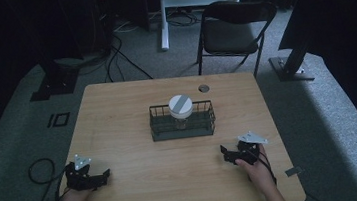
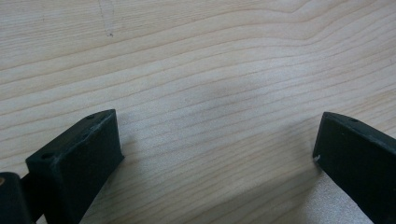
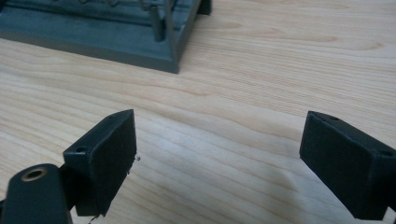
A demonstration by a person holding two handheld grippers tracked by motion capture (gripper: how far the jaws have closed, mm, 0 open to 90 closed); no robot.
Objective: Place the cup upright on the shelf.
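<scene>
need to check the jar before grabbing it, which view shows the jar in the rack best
The high view: the jar with its white lid stands whole inside the wire rack at mid-table. The right gripper view catches just a corner of the rack; the left gripper view faces bare table.

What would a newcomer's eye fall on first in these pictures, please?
Probably the jar with a white lid, standing in the dark wire rack at the middle of the wooden table. Next, the left gripper and right gripper, both open, rest near the table's front edge.
</scene>
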